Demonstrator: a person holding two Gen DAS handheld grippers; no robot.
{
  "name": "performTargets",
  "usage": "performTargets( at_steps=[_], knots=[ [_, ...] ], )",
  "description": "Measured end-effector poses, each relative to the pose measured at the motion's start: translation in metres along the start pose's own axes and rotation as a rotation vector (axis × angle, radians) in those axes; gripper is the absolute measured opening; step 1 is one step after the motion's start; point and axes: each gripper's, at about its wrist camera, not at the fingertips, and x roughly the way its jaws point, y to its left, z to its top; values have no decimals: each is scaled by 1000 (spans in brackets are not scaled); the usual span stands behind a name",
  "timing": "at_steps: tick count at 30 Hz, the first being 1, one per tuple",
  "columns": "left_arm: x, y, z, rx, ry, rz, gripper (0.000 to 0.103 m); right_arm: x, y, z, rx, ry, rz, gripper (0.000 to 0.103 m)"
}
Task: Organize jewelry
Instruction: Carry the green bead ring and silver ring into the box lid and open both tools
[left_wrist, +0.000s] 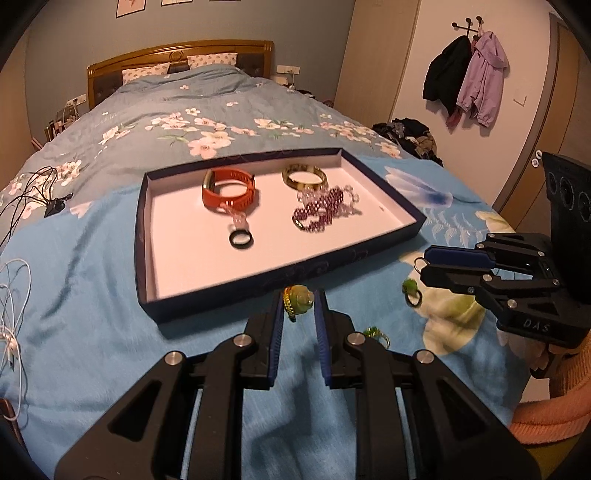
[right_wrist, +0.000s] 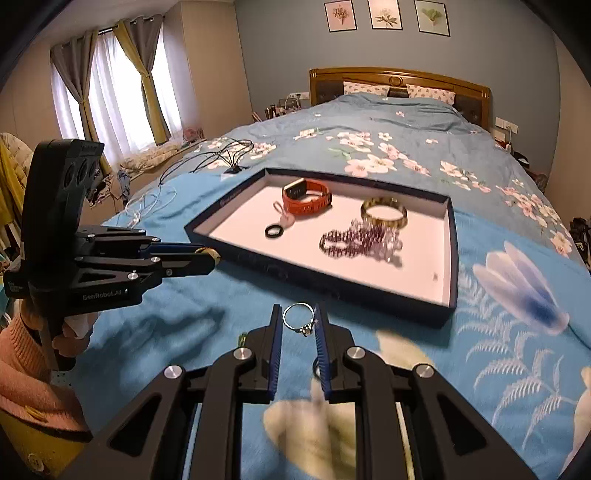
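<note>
My left gripper (left_wrist: 298, 306) is shut on a ring with a green stone (left_wrist: 300, 300), just in front of the dark blue tray's rim (left_wrist: 221, 295). My right gripper (right_wrist: 298, 321) is shut on a thin silver ring (right_wrist: 298, 317), held slightly above the blue bedspread near the tray's front wall (right_wrist: 332, 280). In the tray lie an orange watch band (left_wrist: 229, 192), a brown bangle (left_wrist: 304, 177), purple beaded bracelets (left_wrist: 321, 210) and a black ring (left_wrist: 241, 239). Two more green rings (left_wrist: 412, 291) (left_wrist: 376, 334) lie loose on the bedspread.
Black cables (left_wrist: 37, 192) and a white cord (left_wrist: 11, 314) lie on the bed to the left. Pillows and a wooden headboard (left_wrist: 177, 55) stand at the far end. Coats (left_wrist: 465, 74) hang on the right wall. A person's pink sleeve (right_wrist: 22, 369) is behind the left gripper.
</note>
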Motion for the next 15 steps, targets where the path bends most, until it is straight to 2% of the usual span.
performTargets(
  at_steps=[15],
  knots=[
    [19,9,31,9,-12,46,17,18,-19,33,-10,-30,-39,16]
  ],
)
